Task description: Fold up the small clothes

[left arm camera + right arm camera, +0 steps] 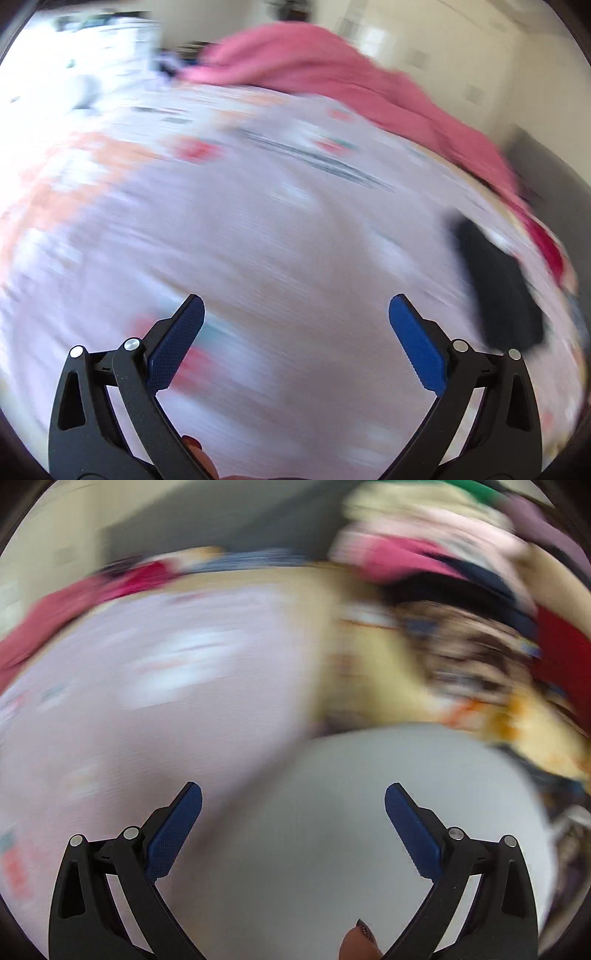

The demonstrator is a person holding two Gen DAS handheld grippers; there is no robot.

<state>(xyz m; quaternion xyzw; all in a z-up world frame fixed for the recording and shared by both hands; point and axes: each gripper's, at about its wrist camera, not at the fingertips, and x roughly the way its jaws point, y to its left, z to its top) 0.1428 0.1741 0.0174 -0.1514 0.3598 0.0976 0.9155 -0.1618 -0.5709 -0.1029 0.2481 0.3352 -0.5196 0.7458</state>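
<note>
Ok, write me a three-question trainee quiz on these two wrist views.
1. True or false: the left gripper is shut on cloth.
2. What colour is the blanket bunched at the far edge of the patterned sheet?
3. In the right wrist view, the clothes pile lies: A) ahead to the right, B) ahead to the left, C) between the right gripper fingers.

Key: 1 false; 2 pink; 3 A.

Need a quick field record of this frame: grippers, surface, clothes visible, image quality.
left gripper: open, empty
right gripper: open, empty
surface: pale printed bedsheet
clothes, left wrist view: pink cloth at far edge; dark item on the right
clothes, right wrist view: mixed pile upper right; light grey piece ahead
quality: heavy motion blur
</note>
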